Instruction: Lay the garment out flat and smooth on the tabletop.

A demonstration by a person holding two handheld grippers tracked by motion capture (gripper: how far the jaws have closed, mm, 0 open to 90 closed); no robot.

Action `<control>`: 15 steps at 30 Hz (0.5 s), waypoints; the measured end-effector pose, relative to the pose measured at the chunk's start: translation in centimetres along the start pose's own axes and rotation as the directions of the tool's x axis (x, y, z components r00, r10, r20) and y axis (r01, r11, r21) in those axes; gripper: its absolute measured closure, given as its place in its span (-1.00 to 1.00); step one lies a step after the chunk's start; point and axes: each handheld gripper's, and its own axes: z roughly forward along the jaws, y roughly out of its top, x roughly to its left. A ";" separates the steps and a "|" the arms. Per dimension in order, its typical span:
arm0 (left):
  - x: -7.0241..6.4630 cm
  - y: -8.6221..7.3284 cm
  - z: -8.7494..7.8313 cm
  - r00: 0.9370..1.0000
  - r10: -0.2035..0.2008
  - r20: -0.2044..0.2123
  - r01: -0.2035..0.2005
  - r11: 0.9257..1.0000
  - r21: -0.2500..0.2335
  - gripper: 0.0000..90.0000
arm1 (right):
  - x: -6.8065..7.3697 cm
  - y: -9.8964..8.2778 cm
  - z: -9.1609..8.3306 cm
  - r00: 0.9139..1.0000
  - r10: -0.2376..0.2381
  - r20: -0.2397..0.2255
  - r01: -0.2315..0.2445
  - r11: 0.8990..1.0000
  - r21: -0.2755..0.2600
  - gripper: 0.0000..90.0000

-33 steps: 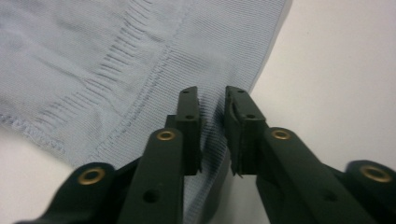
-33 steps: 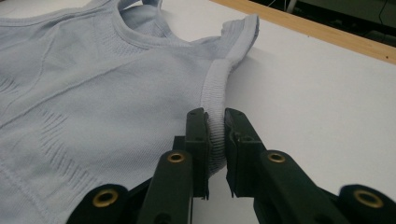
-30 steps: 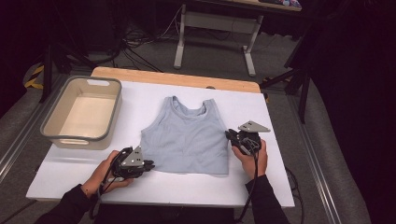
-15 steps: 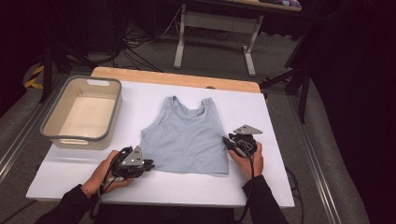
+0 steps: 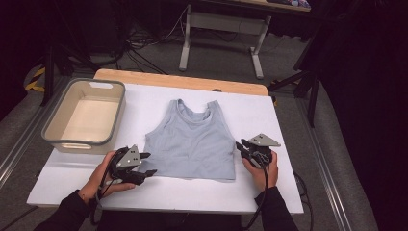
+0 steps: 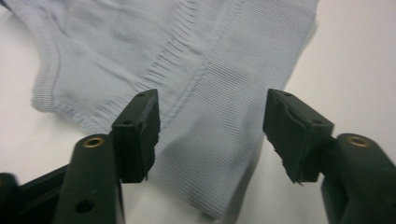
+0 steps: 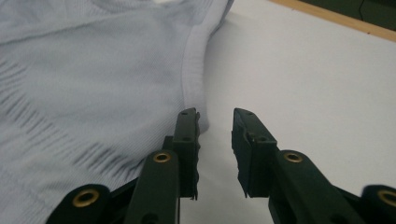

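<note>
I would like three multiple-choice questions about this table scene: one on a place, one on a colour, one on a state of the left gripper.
1. Where does the bin stand?
A. left of the top
B. right of the top
C. on the top

2. What colour is the top?
A. red
B. pale blue-grey
C. black

3. How are the jaws of the left gripper?
A. shut on the bin
B. shut with nothing between them
C. open over the top's hem corner

Answers:
1. A, the high view shows the bin at the table's left side, apart from the top.
2. B, every view shows pale blue-grey ribbed cloth.
3. C, the left gripper view shows a wide gap, pads off the cloth; they have just been opening.
</note>
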 end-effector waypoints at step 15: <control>-0.3 0.0 1.3 0.999 0.016 0.039 -0.019 0.996 0.082 0.54 | -0.8 -0.1 1.9 0.991 0.081 -0.109 -0.077 0.996 0.039 0.10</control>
